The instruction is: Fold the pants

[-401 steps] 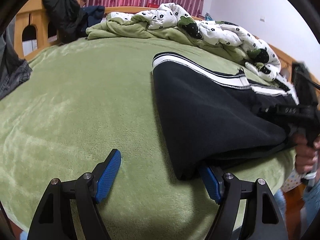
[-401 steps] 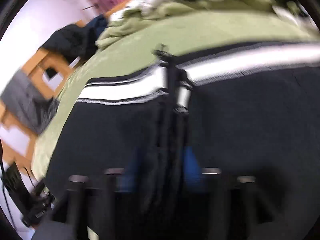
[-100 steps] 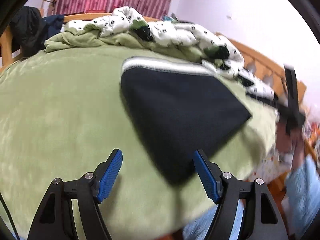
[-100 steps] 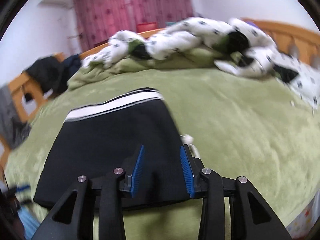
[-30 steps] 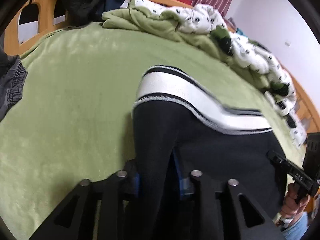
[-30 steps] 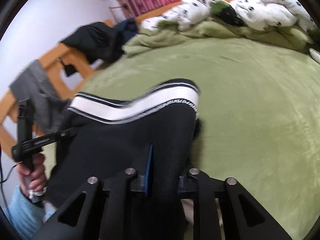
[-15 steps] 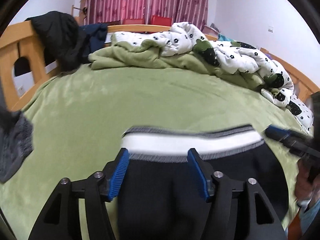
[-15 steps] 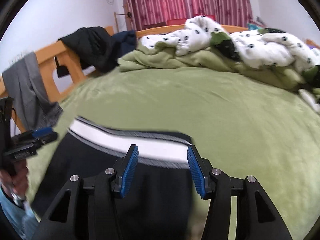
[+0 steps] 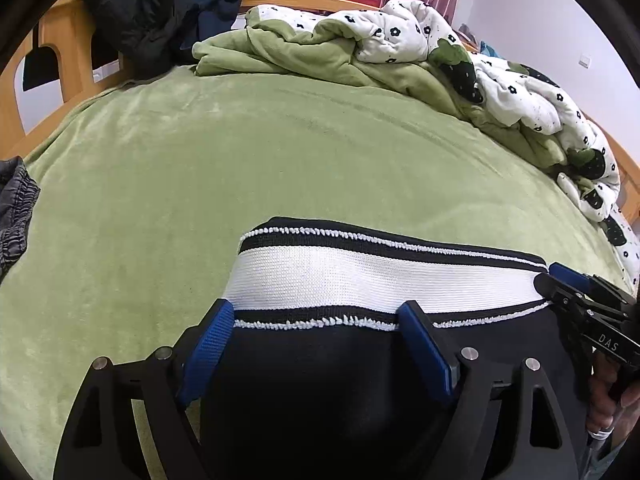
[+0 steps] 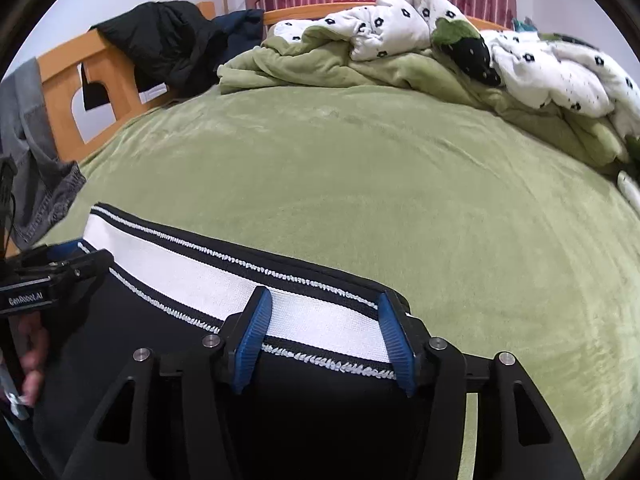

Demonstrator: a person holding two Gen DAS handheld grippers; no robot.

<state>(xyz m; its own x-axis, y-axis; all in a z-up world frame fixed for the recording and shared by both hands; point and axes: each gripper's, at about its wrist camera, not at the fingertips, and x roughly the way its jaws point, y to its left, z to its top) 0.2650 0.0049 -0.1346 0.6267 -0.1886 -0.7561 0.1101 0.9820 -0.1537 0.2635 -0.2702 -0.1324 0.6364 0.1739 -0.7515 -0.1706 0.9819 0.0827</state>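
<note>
The black pants [image 9: 320, 380] lie folded on the green bed [image 9: 200, 168], white striped waistband [image 9: 360, 276] on top at the far edge. My left gripper [image 9: 316, 312] hovers over the waistband's left end, its jaws opening and its blue pads clear of the cloth. My right gripper [image 10: 324, 304] hovers over the waistband [image 10: 192, 264] at its right end, jaws also opening, with nothing pinched. The pants [image 10: 160, 360] fill the near part of that view. The right gripper [image 9: 576, 280] also shows at the left wrist view's right edge, held by a hand.
A rumpled white flowered quilt [image 9: 420, 40] and green blanket are heaped along the far side. A dark jacket [image 9: 132, 12] hangs on the wooden bed frame [image 10: 68, 92]. Grey clothing [image 10: 28, 152] drapes at the left edge. Broad bare green blanket lies beyond the pants.
A second ago both grippers were shut on raised folds of the pants. The pants now lie flat with the waistband on top, and both grippers have let go and opened.
</note>
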